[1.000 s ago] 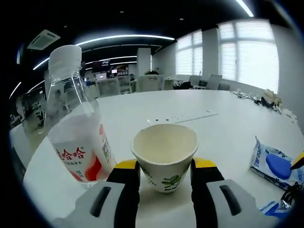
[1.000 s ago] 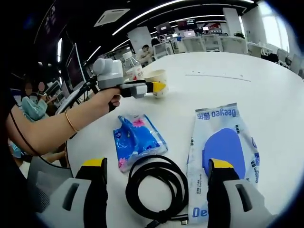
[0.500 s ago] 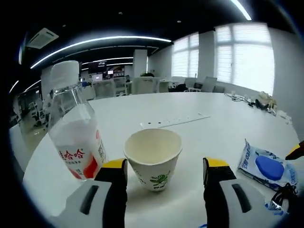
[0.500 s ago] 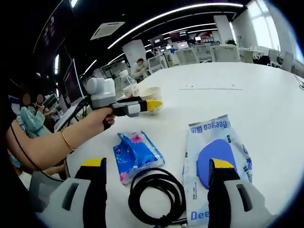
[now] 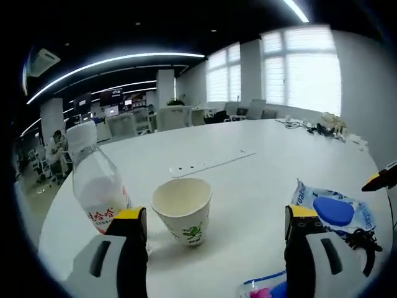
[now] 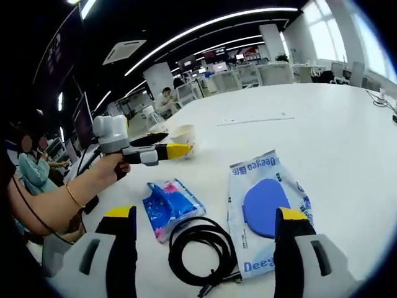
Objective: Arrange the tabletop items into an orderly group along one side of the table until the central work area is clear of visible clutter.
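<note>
Standing at the near corner of the white table (image 5: 260,180), the paper cup (image 5: 182,210) and the plastic bottle (image 5: 98,186) sit just beside each other, the cup upright and open-topped, apart from both jaws of the left gripper (image 5: 211,233), which is spread wide and empty. In the right gripper view that left gripper (image 6: 177,151) shows held in a person's hand (image 6: 110,171), its yellow tips near the cup (image 6: 183,135). The right gripper (image 6: 201,239) is likewise spread wide with nothing between its jaws; ahead of it lie a coiled black cable (image 6: 200,250), a small blue tissue pack (image 6: 167,205) and a larger wet-wipe pack (image 6: 263,208), close together and well apart from the cup.

The cup looks thin and light, so it should crush easily; a gentle pinch across the lower wall, below the rolled rim, seems safest. The bottle looks part-filled, smooth and top-heavy, best taken around its labelled middle. Both soft packs will likely sag and slide on the slick tabletop; pinching a sealed edge or a raised corner should work better than pressing flat. The cable is floppy and springy, so clamping across two loops at once would probably keep the coil from opening
</note>
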`<move>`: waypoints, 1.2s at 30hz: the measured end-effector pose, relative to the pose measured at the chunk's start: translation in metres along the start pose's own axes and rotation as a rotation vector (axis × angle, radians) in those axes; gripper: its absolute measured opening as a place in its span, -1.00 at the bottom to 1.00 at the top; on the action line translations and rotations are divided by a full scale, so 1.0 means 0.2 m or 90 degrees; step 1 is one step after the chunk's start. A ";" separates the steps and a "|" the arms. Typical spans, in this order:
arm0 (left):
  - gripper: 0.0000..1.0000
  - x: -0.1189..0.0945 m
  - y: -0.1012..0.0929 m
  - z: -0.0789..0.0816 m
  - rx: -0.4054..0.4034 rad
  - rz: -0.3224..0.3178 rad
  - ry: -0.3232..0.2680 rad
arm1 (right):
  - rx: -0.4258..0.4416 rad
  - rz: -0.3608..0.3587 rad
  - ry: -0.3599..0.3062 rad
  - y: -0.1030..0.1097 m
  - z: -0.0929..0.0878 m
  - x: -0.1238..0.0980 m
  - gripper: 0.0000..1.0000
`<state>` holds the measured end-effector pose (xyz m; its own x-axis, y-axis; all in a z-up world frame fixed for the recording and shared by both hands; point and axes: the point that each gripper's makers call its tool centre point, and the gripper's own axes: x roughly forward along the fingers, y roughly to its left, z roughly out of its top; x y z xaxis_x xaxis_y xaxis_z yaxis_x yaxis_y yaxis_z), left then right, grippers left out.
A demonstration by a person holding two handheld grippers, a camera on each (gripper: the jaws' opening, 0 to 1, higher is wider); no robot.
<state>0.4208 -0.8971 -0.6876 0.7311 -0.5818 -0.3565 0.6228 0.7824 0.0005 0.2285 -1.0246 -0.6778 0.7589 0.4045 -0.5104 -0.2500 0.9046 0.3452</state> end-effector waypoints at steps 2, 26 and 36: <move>0.89 -0.01 -0.02 0.00 0.004 -0.007 -0.002 | 0.004 -0.008 -0.003 -0.01 0.00 -0.01 0.84; 0.82 -0.06 -0.38 0.07 0.059 -0.096 -0.012 | 0.055 -0.194 -0.029 -0.32 -0.08 -0.22 0.83; 0.65 0.03 -0.55 0.05 0.087 -0.143 0.007 | 0.120 -0.231 0.024 -0.38 -0.24 -0.23 0.59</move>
<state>0.3600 -0.9892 -0.6805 0.5675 -0.7344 -0.3724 0.8015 0.5963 0.0454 0.1837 -1.1055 -0.7185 0.7542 0.0712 -0.6528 0.1473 0.9504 0.2739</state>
